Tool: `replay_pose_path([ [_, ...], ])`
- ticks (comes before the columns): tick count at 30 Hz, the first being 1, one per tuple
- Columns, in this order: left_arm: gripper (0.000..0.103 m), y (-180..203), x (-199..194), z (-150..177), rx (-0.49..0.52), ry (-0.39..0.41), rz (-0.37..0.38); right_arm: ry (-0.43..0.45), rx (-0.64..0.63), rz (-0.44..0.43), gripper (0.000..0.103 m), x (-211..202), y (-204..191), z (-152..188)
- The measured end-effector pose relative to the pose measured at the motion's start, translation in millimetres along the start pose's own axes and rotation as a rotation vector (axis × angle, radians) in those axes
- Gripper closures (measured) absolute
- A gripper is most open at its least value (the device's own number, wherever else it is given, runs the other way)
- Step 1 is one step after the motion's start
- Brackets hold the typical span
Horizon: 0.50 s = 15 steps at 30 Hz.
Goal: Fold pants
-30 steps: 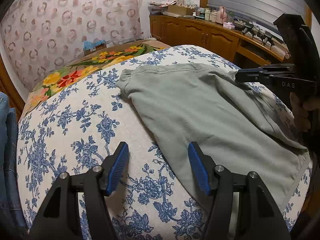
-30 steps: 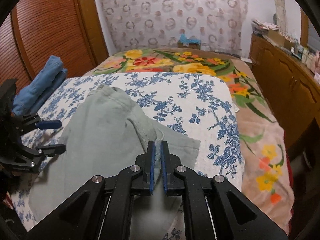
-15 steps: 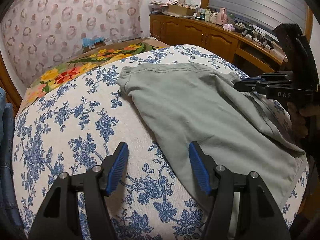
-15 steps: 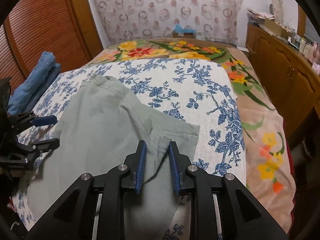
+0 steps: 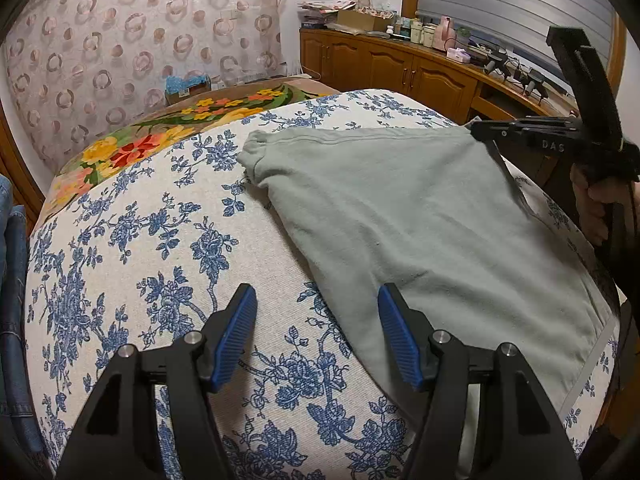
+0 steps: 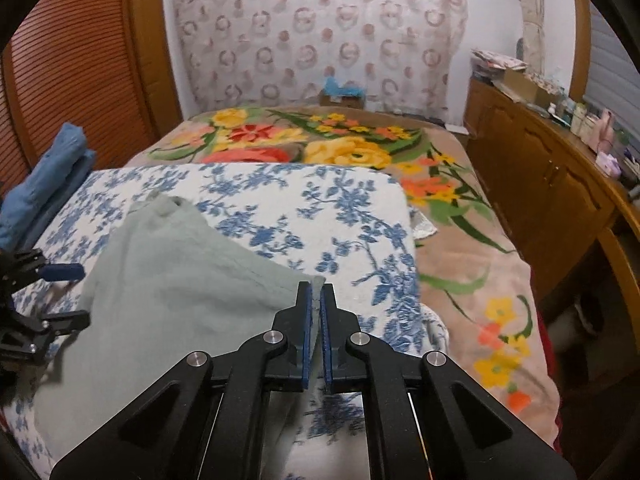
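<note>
Pale green pants (image 5: 420, 216) lie spread on a blue-flowered white cloth (image 5: 132, 248) on the bed. My left gripper (image 5: 316, 316) is open and empty, low over the cloth at the pants' near edge. My right gripper (image 6: 316, 300) is shut on a corner of the pants (image 6: 180, 280) and lifts it, so the fabric runs taut. The right gripper also shows in the left wrist view (image 5: 480, 130) at the pants' far right corner. The left gripper shows in the right wrist view (image 6: 64, 292), open beside the pants' left edge.
Folded blue jeans (image 6: 44, 176) lie at the bed's left side by a wooden louvred door (image 6: 72, 64). A flowered blanket (image 6: 320, 148) covers the far bed. Wooden cabinets (image 6: 560, 184) with clutter on top run along the right. A patterned curtain (image 5: 140, 40) hangs behind.
My right gripper opened half a second ago, then shut again on the pants' corner and pulled it up and right. The loose fold is gone and the fabric is now flatter. The left gripper stayed open.
</note>
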<state>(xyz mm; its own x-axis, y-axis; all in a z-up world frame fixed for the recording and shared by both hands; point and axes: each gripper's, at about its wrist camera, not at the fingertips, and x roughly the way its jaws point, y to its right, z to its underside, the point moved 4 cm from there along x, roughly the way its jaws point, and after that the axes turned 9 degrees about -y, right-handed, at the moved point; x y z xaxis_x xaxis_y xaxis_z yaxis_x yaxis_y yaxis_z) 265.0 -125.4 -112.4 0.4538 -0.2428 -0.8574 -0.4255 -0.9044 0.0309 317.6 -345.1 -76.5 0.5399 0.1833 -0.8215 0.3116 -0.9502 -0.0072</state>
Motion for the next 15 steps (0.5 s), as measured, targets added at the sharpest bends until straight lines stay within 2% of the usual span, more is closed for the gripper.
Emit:
replay_pose_path([
  [9, 0.039, 0.5, 0.1, 0.0, 0.0, 0.0, 0.0, -0.009, 0.019, -0.002, 0.101, 7.0, 4.8, 3.3],
  [12, 0.039, 1.2, 0.1, 0.1, 0.0, 0.0, -0.001, -0.013, 0.025, 0.022, 0.088, 4.5, 6.3, 2.6],
  [15, 0.039, 1.6, 0.1, 0.0, 0.0, 0.0, -0.002, -0.017, 0.037, 0.017, 0.084, 0.6, 6.5, 5.1],
])
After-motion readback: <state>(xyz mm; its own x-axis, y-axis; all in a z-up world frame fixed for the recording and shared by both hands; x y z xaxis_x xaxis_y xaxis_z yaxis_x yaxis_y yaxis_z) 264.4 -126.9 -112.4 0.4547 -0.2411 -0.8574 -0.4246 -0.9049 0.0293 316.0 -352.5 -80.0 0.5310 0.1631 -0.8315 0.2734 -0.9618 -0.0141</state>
